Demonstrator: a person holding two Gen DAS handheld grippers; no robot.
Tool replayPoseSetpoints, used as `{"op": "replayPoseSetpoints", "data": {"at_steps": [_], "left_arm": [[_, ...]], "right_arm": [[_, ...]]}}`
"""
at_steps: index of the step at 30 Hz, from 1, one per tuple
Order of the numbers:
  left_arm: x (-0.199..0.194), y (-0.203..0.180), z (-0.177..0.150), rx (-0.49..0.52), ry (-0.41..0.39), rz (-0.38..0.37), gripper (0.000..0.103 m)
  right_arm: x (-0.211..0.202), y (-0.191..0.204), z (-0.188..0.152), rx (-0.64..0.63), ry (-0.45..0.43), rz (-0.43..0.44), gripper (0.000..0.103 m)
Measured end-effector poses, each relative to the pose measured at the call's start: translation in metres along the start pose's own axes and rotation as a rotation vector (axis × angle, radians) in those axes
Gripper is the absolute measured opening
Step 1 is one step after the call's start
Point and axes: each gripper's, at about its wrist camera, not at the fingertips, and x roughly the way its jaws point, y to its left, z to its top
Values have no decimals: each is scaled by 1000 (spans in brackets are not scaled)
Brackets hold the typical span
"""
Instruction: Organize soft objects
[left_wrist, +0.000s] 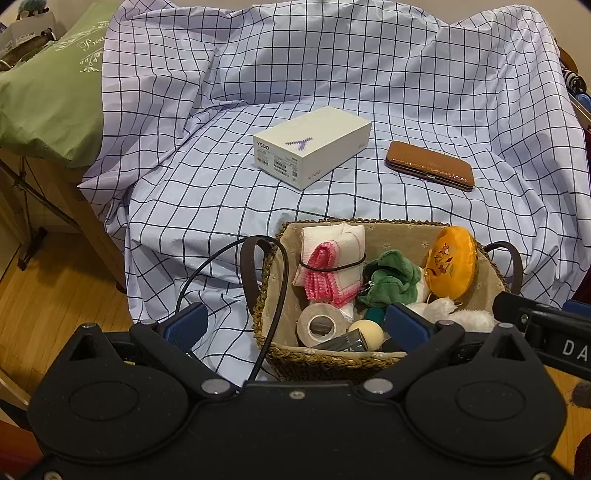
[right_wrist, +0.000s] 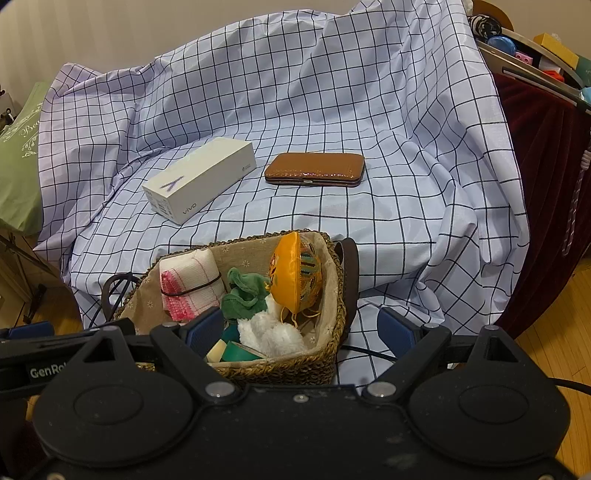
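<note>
A woven basket (left_wrist: 332, 360) (right_wrist: 338, 295) sits at the near edge of the checked cloth. It holds a white-and-pink folded cloth (left_wrist: 332, 266) (right_wrist: 192, 284), a green plush (left_wrist: 391, 277) (right_wrist: 245, 295), a white fluffy plush (left_wrist: 454, 314) (right_wrist: 269, 334), an orange pouch (left_wrist: 448, 264) (right_wrist: 295, 275), a tape roll (left_wrist: 321, 325) and a cream ball (left_wrist: 365, 332). My left gripper (left_wrist: 295, 325) is open and empty over the basket's near left side. My right gripper (right_wrist: 303, 332) is open and empty over its near right side.
A white phone box (left_wrist: 312, 146) (right_wrist: 199, 177) and a brown leather case (left_wrist: 430, 166) (right_wrist: 316, 170) lie on the checked cloth (left_wrist: 221, 206) (right_wrist: 406, 221) behind the basket. A green pillow (left_wrist: 51, 103) is at the left. A cluttered shelf (right_wrist: 535, 51) stands at the right.
</note>
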Motion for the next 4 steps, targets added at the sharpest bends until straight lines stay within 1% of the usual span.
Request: {"op": "replayPoseSetpoints", "data": {"at_steps": [4], "left_arm": [[-1, -1, -1, 5, -4, 8, 99]], "right_arm": [[1, 0, 0, 0, 5, 1, 90]]}}
